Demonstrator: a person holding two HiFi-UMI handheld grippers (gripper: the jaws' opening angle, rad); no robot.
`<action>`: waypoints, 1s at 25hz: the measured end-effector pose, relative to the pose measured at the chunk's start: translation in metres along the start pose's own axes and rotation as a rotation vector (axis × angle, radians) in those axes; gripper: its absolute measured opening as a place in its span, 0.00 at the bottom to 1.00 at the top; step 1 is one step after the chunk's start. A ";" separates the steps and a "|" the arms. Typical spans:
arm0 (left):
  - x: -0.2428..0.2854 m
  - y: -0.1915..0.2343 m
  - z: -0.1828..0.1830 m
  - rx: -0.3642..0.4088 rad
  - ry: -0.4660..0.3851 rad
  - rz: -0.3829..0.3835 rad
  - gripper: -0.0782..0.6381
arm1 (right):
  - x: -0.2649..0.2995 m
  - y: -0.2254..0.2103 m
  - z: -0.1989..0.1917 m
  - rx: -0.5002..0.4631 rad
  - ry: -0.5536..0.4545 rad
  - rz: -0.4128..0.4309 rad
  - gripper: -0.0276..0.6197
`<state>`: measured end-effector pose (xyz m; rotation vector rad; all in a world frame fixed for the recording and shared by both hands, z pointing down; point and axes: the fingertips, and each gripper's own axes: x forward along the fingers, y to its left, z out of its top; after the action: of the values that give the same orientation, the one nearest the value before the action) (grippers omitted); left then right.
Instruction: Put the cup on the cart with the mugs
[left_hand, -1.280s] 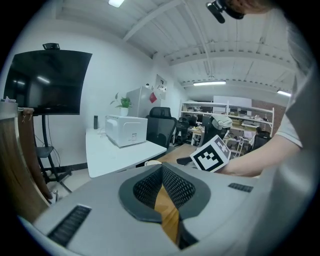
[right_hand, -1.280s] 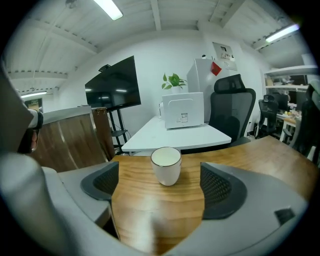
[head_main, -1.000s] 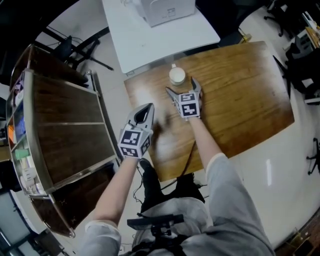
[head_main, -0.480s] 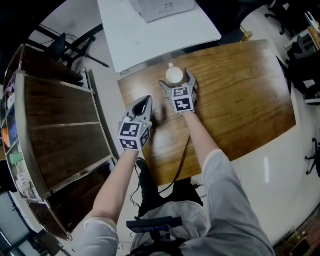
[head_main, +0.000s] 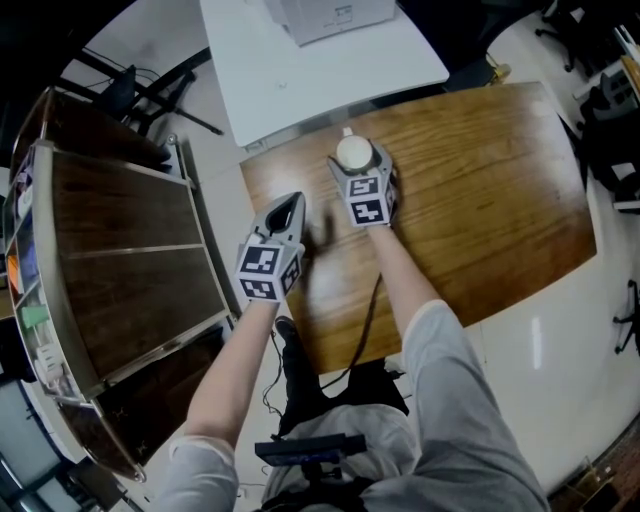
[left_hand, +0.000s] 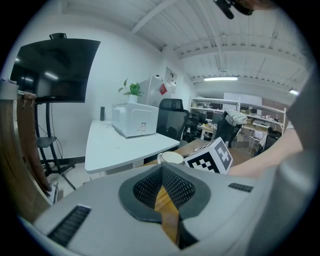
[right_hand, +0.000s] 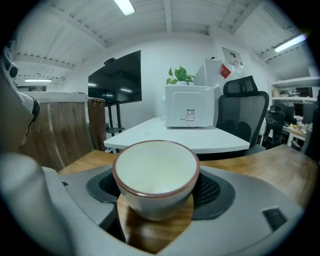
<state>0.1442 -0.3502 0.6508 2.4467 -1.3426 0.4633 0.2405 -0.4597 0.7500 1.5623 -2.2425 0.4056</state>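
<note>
One closing right claw (head_main: 355, 158) around cup (right_hand: 156, 172)

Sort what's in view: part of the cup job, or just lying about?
Job: white cup with a reddish rim, on the brown wooden table; right gripper, jaws closing, cup between them; wood-shelved metal cart.
Lying about: white table, white box-shaped appliance, potted green plant, black office chair, black screen.

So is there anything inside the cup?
Empty. The cup stands upright, and the right gripper view looks into it: only bare white inside shows.
</note>
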 end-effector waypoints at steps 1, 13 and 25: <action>0.000 0.000 -0.001 0.003 0.002 -0.003 0.12 | 0.000 0.000 0.000 0.000 0.000 0.001 0.67; -0.014 0.001 0.004 0.011 -0.005 -0.004 0.12 | -0.022 0.001 0.016 -0.019 -0.012 -0.004 0.67; -0.082 -0.022 0.039 0.028 -0.049 -0.035 0.12 | -0.134 0.035 0.053 -0.008 -0.011 0.038 0.67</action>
<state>0.1263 -0.2943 0.5786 2.5164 -1.3182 0.4187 0.2425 -0.3597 0.6402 1.5233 -2.2827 0.3992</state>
